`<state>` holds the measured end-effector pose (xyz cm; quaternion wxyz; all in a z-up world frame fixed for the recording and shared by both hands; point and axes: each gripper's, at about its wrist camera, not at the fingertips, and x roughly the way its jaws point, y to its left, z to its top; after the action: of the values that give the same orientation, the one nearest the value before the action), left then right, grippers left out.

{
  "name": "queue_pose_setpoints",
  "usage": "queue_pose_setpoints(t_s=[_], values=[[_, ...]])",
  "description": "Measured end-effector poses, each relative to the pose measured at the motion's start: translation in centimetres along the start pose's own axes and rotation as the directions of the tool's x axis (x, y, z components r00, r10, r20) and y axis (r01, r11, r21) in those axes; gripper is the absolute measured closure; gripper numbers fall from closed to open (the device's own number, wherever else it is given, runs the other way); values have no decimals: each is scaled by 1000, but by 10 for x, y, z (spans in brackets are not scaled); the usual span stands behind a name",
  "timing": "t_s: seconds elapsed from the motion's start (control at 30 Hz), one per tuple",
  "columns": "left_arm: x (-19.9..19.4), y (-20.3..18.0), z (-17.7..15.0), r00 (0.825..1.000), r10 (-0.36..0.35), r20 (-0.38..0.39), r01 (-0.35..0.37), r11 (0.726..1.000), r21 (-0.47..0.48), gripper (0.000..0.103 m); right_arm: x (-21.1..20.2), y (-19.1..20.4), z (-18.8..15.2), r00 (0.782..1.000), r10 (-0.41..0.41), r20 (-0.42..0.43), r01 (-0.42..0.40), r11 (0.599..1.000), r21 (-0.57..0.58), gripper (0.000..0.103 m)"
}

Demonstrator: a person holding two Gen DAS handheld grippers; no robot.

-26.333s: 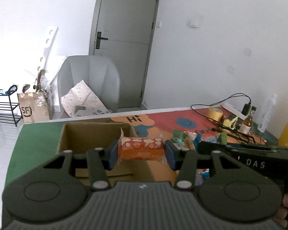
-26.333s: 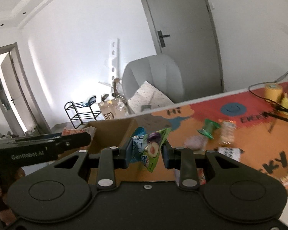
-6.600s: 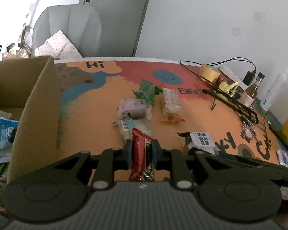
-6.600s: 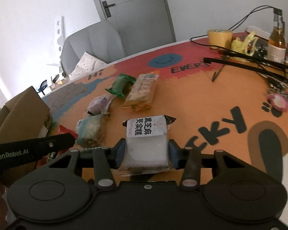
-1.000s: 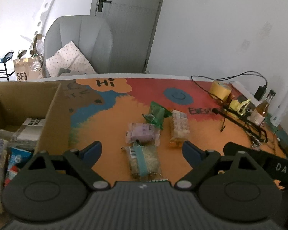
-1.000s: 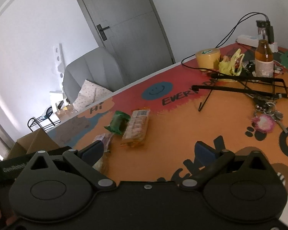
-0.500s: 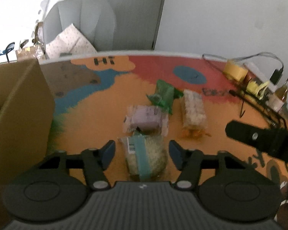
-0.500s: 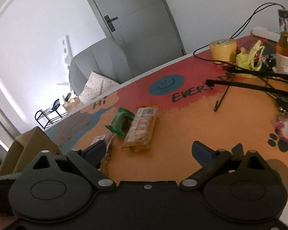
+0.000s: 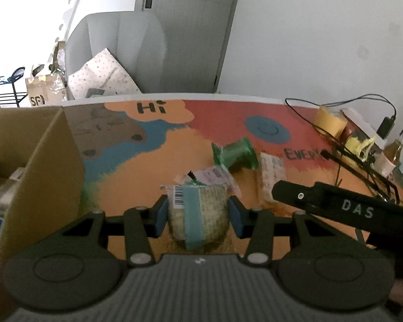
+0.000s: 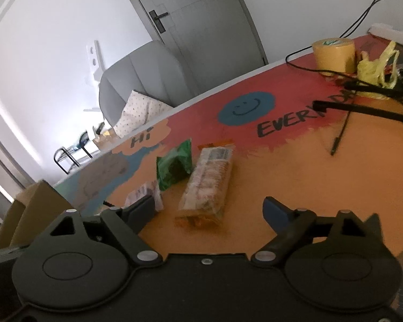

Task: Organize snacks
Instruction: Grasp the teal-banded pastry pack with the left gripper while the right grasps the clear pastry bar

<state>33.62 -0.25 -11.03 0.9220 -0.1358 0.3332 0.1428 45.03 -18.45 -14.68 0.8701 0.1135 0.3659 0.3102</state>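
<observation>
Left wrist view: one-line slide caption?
Left gripper shut on a blue-banded snack pack, cardboard box at left, more snacks beyond.

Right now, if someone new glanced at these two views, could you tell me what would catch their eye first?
Probably the left gripper, closed on a pale snack pack with a teal stripe just right of the open cardboard box. Next, the right gripper hangs open just short of a long cracker pack, with a green packet lying left of it. The loud orange-and-red table mat frames everything.
</observation>
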Motion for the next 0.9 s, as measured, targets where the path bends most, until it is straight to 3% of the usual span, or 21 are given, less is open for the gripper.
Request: queue_pose_setpoints(t_s=[0.13, 0.37, 0.5, 0.57, 0.6, 0.67, 0.9], values=[[4, 9, 5, 1000, 5, 7, -4, 1000, -29, 57, 13, 4, 3, 1000, -19, -19, 19, 1000, -8, 26], [11, 16, 5, 1000, 0, 13, 0, 999, -34, 57, 28, 16, 3, 998, -56, -14, 55, 997, -53, 31], [15, 21, 4, 1000, 9, 10, -9, 999, -42, 57, 31, 25, 0, 994, -114, -5, 112, 987, -118, 45], [16, 22, 4, 1000, 11, 9, -11, 999, -44, 57, 30, 27, -2, 991, -134, -2, 132, 981, -144, 54], [16, 22, 3, 1000, 10, 8, -10, 999, -47, 57, 28, 26, -3, 990, -139, -3, 137, 979, -148, 64], [14, 22, 2, 1000, 9, 9, -9, 999, -45, 57, 23, 23, -4, 991, -131, -11, 128, 982, -137, 70], [-1, 17, -6, 1000, -7, 6, 7, 999, -31, 57, -1, 15, -16, 992, -128, -17, 125, 986, -108, 72]])
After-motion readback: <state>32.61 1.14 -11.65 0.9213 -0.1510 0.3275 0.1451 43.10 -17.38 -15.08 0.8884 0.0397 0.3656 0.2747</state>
